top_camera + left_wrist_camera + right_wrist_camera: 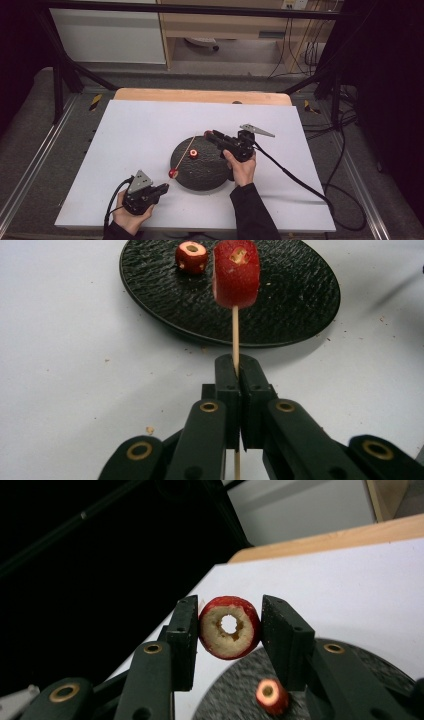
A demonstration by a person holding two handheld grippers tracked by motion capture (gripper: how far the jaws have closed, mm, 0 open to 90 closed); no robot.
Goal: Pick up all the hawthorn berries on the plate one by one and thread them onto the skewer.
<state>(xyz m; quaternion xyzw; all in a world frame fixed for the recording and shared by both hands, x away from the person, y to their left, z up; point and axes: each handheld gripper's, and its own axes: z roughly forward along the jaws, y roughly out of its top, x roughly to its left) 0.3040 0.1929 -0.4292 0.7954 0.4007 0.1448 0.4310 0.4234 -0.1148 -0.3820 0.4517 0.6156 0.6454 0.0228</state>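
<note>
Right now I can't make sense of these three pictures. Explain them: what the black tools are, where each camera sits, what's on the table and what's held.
A person holds a two-jaw tool in each hand. One camera looks down from above; the other two ride on the tools.

On the white table lies a dark round plate with one cored red fruit piece on it.

The left gripper is shut on a thin wooden skewer with a red fruit piece threaded on it.

The right gripper pinches a cored red fruit ring above the plate.
</note>
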